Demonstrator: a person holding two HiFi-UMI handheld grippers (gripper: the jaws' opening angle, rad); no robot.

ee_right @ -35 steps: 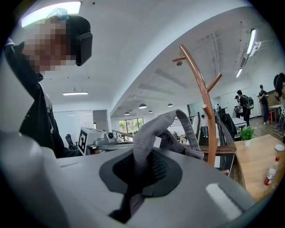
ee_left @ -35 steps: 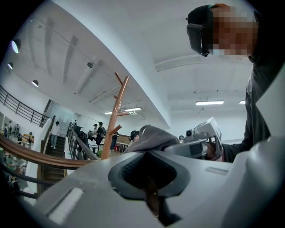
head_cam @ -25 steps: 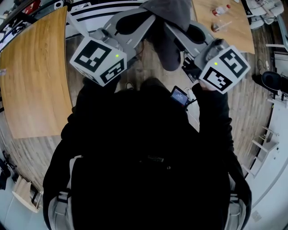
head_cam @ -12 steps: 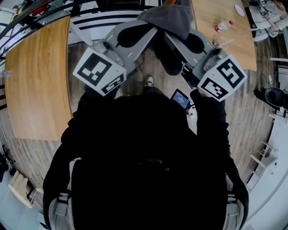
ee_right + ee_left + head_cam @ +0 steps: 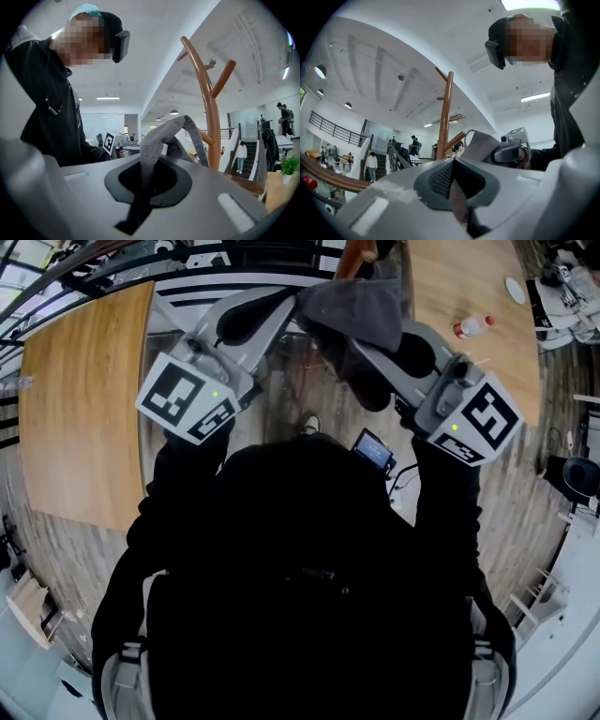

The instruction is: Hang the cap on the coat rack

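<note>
- cap (image 5: 161,133) clamped in both left tongs (image 5: 457,185) and right tongs (image 5: 143,180), held up near coat rack (image 5: 206,103)
- not hung yet; still needs hooking on a peg, then release

Below me a plank floor (image 5: 511,493) carries two pale wooden counters, the left counter (image 5: 80,409) well apart from the right counter (image 5: 469,277), where a small clear bottle (image 5: 473,326) with some red on it lies on its side, near a small white round thing (image 5: 515,290).
</note>
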